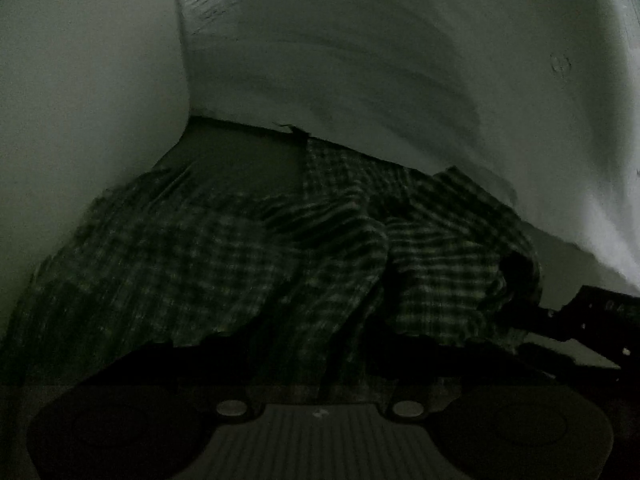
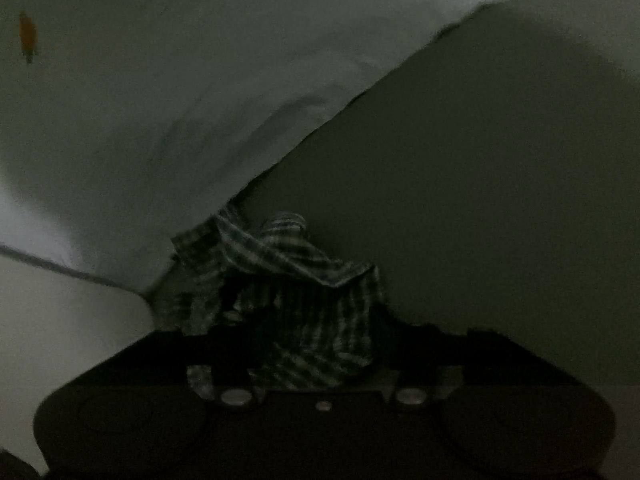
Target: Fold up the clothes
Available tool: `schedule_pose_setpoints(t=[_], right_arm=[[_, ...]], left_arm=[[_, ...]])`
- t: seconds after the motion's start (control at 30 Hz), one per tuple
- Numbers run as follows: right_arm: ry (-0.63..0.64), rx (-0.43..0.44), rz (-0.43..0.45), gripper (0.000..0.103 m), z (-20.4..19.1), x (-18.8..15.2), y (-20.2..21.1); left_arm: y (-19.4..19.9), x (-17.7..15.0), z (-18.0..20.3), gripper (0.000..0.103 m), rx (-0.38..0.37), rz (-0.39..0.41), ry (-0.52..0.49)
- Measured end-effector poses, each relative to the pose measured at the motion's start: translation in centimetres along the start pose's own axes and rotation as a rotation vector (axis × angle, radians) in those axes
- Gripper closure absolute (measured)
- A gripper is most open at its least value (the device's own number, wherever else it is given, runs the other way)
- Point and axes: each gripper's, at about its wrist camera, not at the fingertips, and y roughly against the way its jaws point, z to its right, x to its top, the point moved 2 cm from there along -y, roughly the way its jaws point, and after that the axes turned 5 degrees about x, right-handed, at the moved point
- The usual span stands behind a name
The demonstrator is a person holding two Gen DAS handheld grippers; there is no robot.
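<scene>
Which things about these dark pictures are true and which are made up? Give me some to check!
1. The cloth has a checked pattern. True.
2. The cloth is folded into a neat flat square. False: it lies crumpled in a bunched heap.
3. The wall behind the cloth is pale. True.
4. The pictures are bright and sunny. False: both views are dim and murky.
5. There is a small orange mark on the wall in the right wrist view. True.
6. The cloth lies on a white surface. False: the surface under it is dark.
</scene>
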Motion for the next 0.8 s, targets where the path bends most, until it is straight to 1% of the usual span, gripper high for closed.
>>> schedule_pose_setpoints(t=[0.03,0.07,0.1,0.13,0.2,0.27,0.3,0.33,0.37,0.4,0.43,0.5,0.63,0.7,0.8], right_arm=[[0.049,-0.063,0.018,0.052,-0.6,-0.2,0.1],[0.107,-0.136,0.039,0.047,-1.2,-0.4,0.3],[0.157,-0.175,0.055,0.041,-1.6,-0.6,0.5],[0.205,-0.197,0.069,0.041,-1.9,-0.8,0.7],[0.273,-0.170,0.078,0.043,-2.1,-1.1,1.0],[0.359,-0.165,0.074,0.043,-2.5,-1.2,0.8],[0.410,-0.158,0.079,0.047,-2.8,-1.2,0.7],[0.444,-0.141,0.078,0.071,-2.8,-1.1,0.7],[0.468,-0.121,0.075,0.090,-2.8,-1.0,0.8],[0.462,-0.108,0.076,0.101,-2.6,-0.7,1.0],[0.446,-0.097,0.106,0.101,-2.3,-0.4,2.1],[0.417,-0.075,0.191,0.101,-1.7,0.4,5.1],[0.432,-0.049,0.393,0.102,-1.4,2.0,13.5],[0.446,-0.029,0.484,0.102,-1.4,2.4,18.3],[0.482,0.001,0.646,0.102,-1.4,2.9,26.7]], left_arm=[[-0.1,0.0,0.2,0.063,-0.006,0.001,-0.001],[-0.2,0.0,0.3,0.069,-0.014,0.000,0.003],[-0.3,0.0,0.4,0.070,-0.016,-0.001,0.011],[-0.4,-0.1,0.3,0.073,-0.013,-0.001,0.014],[-0.3,-0.1,0.1,0.077,-0.008,0.003,0.012],[-0.4,-0.1,-0.1,0.083,-0.011,0.005,0.030],[-0.3,0.0,-0.3,0.089,-0.013,0.004,0.051],[-0.2,0.0,-0.4,0.094,-0.012,0.005,0.070],[0.0,0.1,-0.6,0.097,-0.008,0.009,0.084],[0.5,0.3,-0.7,0.098,0.001,0.022,0.093],[1.1,0.5,-0.8,0.098,0.013,0.039,0.100],[3.1,1.0,-0.6,0.099,0.051,0.088,0.094],[8.2,1.8,0.1,0.099,0.103,0.203,0.066],[11.7,2.2,0.9,0.099,0.099,0.271,0.065],[17.0,2.6,2.4,0.099,0.085,0.380,0.061]])
